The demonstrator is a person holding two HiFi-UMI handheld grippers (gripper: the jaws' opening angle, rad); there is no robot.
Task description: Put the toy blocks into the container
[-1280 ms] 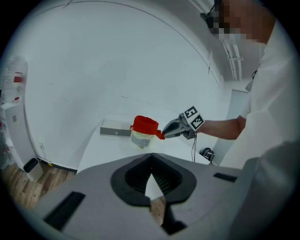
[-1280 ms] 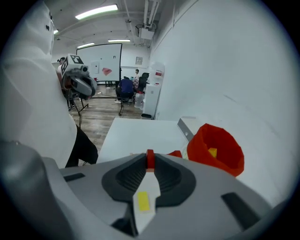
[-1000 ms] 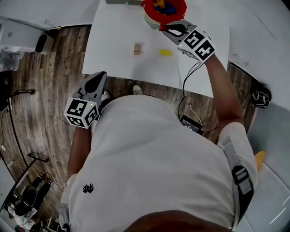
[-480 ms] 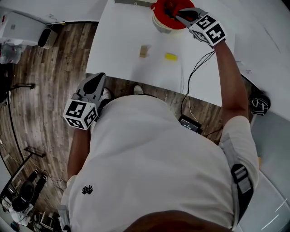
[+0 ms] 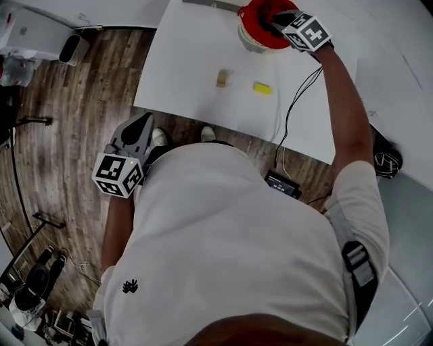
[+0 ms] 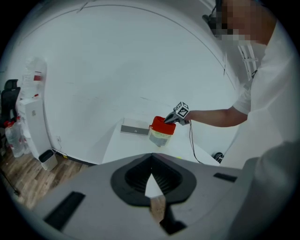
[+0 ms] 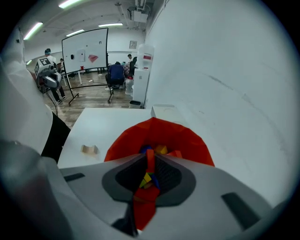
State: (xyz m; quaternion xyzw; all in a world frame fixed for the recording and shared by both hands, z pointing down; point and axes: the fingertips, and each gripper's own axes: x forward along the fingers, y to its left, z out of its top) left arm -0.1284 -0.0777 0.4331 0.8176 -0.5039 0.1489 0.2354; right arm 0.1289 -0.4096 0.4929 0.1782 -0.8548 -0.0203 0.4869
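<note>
A red-rimmed container (image 5: 245,20) stands at the far side of the white table (image 5: 189,61). Its inside (image 7: 183,136) holds several coloured blocks. My right gripper (image 5: 270,15) hangs over its mouth, shut on a red block (image 7: 150,164) that shows between the jaws of the right gripper (image 7: 149,177). A wooden arch block (image 5: 222,78) and a yellow block (image 5: 262,88) lie on the table nearer me; the arch (image 7: 89,149) also shows left of the container. My left gripper (image 5: 142,125) hangs off the table above the floor, shut and empty (image 6: 152,182), pointing towards the container (image 6: 162,126).
A flat grey box (image 6: 135,129) lies at the table's back edge, left of the container. A cable (image 5: 291,101) runs from my right gripper down to a black device (image 5: 283,184) on the wooden floor. A white bin (image 5: 70,48) stands to the left of the table.
My right gripper has moved from the container's near rim to over its mouth, still holding the red block. The left gripper has stayed where it was.
</note>
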